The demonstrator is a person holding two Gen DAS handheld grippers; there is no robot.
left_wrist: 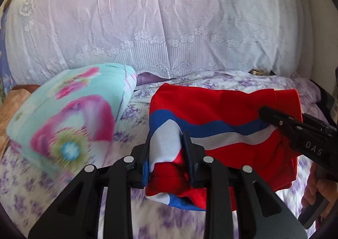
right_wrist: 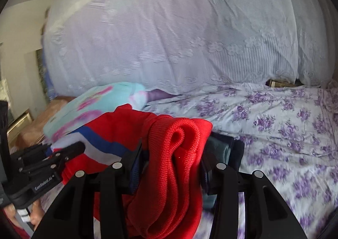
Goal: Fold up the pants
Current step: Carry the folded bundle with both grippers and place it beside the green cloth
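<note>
The left gripper (left_wrist: 166, 154) has its fingers (left_wrist: 187, 144) pinching a bunched fold of the pants (left_wrist: 211, 108), at the part with the white and blue stripes. The right gripper (right_wrist: 172, 154) has its fingers (right_wrist: 136, 154) pinching a thick roll of the red ribbed band of the same garment. The pants are red with a blue and a white wavy stripe; they are held up between the two grippers, above the bed (right_wrist: 285, 116).

Edges and clearance:
- In the left wrist view the far edge of the pants sags between the two grips; the near edge hangs below the left fingers.
- A floral pillow (left_wrist: 69, 120), turquoise with pink flowers, lies just left of the pants.
- The bed sheet, white with purple flowers, lies bare to the right of the right gripper, with open room out to the lace curtain (left_wrist: 169, 17) at the back.
- A dark folded cloth (right_wrist: 228, 146) lies just behind the right fingers.

Readable markings:
- The right gripper body shows the letters "DAS" in the left wrist view.
- The left gripper body carries small print in the right wrist view; it is too blurred to read with certainty.

View differences:
- Only the left wrist view shows the stripe running unbroken across the pants, and the hand (left_wrist: 316, 186) on the right gripper's handle.
- Only the right wrist view shows the ribbed knit of the band and the dark cloth.
</note>
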